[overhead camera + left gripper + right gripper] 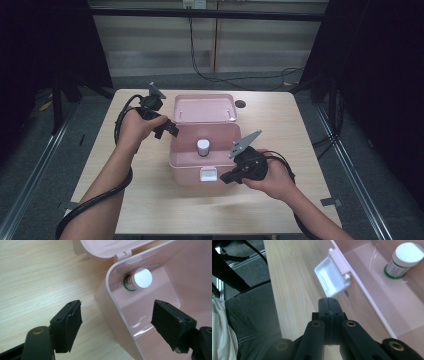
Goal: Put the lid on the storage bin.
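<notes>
A pink plastic box (185,155) stands open in the middle of the wooden table, its lid (205,108) tipped back. Inside stands a small bottle (203,147) with a white cap and a green-edged label, seen also as the bottle (138,280) and the bottle (404,261). My left gripper (170,130) hovers open at the box's left rim; its jaws straddle the box wall (113,300) without touching it. My right gripper (227,176) is shut and empty at the box's front right, just below the white latch (334,280).
The table edge (274,305) lies close to the right gripper, with the person's lap beyond it. A small dark disc (240,104) rests on the table behind the box. Black cables (120,125) trail from both grippers. Bare wood spreads on either side of the box.
</notes>
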`<action>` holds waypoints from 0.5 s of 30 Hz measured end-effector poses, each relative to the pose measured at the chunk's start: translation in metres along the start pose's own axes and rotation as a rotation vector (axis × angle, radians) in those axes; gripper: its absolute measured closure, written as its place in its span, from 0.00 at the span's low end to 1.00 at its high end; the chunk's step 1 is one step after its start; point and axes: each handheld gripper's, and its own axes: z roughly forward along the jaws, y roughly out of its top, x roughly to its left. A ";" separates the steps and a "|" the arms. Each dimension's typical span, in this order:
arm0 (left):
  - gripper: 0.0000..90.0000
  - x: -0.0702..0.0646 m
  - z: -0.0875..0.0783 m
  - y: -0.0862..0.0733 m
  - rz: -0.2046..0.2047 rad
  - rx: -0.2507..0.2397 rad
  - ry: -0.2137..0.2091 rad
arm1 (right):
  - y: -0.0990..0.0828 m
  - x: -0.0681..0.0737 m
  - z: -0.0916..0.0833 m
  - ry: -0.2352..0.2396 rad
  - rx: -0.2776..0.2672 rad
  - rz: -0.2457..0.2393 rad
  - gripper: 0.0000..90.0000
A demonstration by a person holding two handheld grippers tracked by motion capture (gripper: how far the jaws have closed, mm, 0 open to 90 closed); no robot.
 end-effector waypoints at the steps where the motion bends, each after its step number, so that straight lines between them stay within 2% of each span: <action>1: 0.26 0.001 0.000 -0.001 -0.002 0.002 0.001 | 0.001 0.001 0.001 0.001 -0.002 -0.003 1.00; 15: 0.27 0.009 0.001 -0.004 -0.014 0.007 0.003 | 0.016 0.005 0.016 -0.004 -0.003 -0.034 1.00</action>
